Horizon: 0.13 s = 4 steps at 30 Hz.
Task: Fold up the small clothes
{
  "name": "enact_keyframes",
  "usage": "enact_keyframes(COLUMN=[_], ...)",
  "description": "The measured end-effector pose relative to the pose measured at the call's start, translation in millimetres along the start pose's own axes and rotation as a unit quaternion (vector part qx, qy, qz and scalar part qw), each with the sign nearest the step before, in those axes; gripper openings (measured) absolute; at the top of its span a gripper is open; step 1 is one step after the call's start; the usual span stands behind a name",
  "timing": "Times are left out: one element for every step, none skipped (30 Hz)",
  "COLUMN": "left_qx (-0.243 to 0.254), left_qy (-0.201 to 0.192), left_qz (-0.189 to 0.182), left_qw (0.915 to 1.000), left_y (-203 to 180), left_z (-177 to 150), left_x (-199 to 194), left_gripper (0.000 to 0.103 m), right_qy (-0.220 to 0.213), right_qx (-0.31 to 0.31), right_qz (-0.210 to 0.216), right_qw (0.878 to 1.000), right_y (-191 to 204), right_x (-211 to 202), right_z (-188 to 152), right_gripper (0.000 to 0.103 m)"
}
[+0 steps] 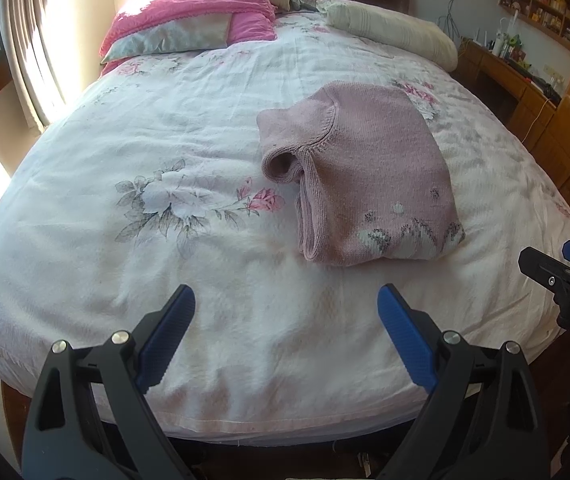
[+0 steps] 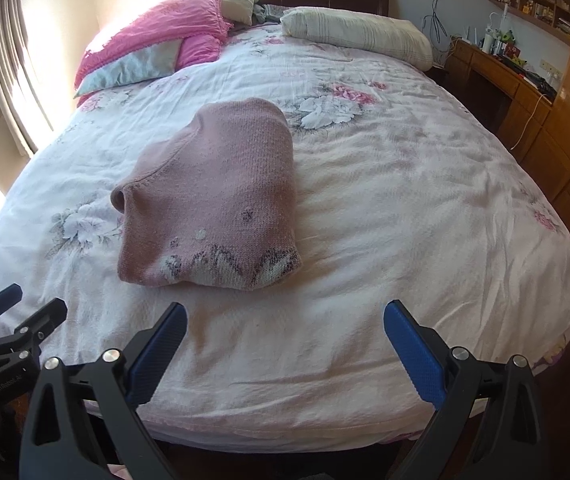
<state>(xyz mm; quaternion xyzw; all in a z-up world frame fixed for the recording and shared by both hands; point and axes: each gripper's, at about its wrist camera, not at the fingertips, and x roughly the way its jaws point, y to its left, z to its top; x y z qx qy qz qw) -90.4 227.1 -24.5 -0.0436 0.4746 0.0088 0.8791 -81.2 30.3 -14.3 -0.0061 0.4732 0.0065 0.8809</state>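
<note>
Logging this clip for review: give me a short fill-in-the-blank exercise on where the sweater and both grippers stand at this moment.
1. The pink knitted sweater lies folded on the floral ____.
2. The left gripper has its jaws ____ and holds nothing.
3. The right gripper hovers near the bed's front edge, ____ from the sweater.
4. At the head of the bed, the pillow nearest the curtained window is bright ____.

Missing words: bedspread; open; apart; pink
</note>
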Motion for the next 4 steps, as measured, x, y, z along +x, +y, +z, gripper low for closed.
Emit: enact_keyframes(left_qx=[0.000,0.000,0.001,0.001], left_qy=[0.000,-0.001,-0.001,-0.001], left_qz=[0.000,0.000,0.000,0.000], left_qw=[1.0000,1.0000,1.0000,1.0000], left_y=[0.0,0.1,0.0,0.0], left_z=[0.0,-0.2,-0.2,-0.3], left_x=[-0.1,-0.1,-0.1,0.0], left_gripper=[0.092,0.092,0.092,0.092], right_qy=[0.000,-0.001,-0.002,-0.002], right_qx=[0.000,0.000,0.000,0.001], right_qz=[0.000,-0.001,-0.001,0.000], right_qw=[1.000,1.000,1.000,1.000], right_y=[0.3,0.4,0.4,0.6], right_x=[-0.3,-0.5,-0.9,-1.1], right_z=[-0.3,-0.6,-0.7,-0.9], right_gripper=[0.099,0.099,0.099,0.099])
